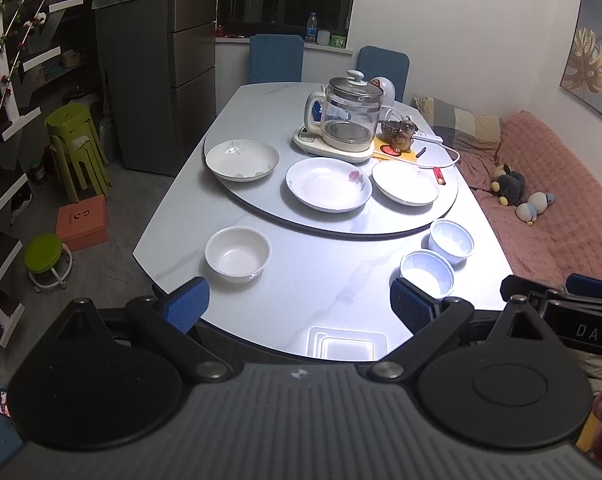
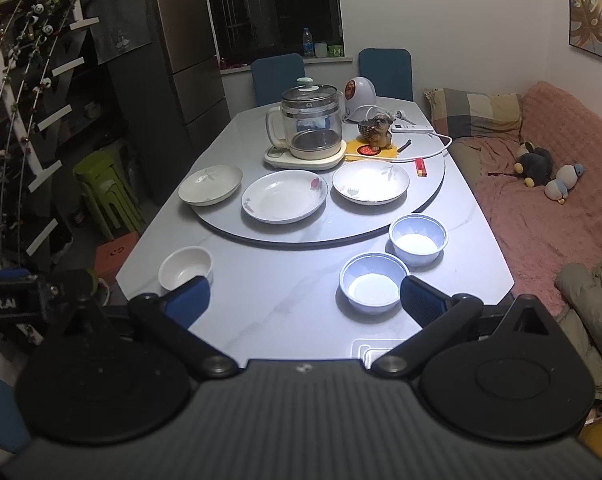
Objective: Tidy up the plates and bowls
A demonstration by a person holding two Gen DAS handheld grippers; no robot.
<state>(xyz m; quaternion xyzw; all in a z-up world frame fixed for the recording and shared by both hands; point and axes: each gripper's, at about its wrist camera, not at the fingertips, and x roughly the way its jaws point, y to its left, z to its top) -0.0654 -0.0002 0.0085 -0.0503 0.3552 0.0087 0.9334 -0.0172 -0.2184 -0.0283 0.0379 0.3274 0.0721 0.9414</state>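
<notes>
Two pale blue bowls, a white bowl, floral-printed white plates.

Dim room; overhead light glares on the table, bowl interiors perhaps overexposed. Fisheye bends edges.

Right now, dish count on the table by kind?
Plates: 3, on the turntable: left plate, middle plate, right plate
Bowls: 3, on the table: white bowl, near blue bowl, far blue bowl
Total: 6
</notes>
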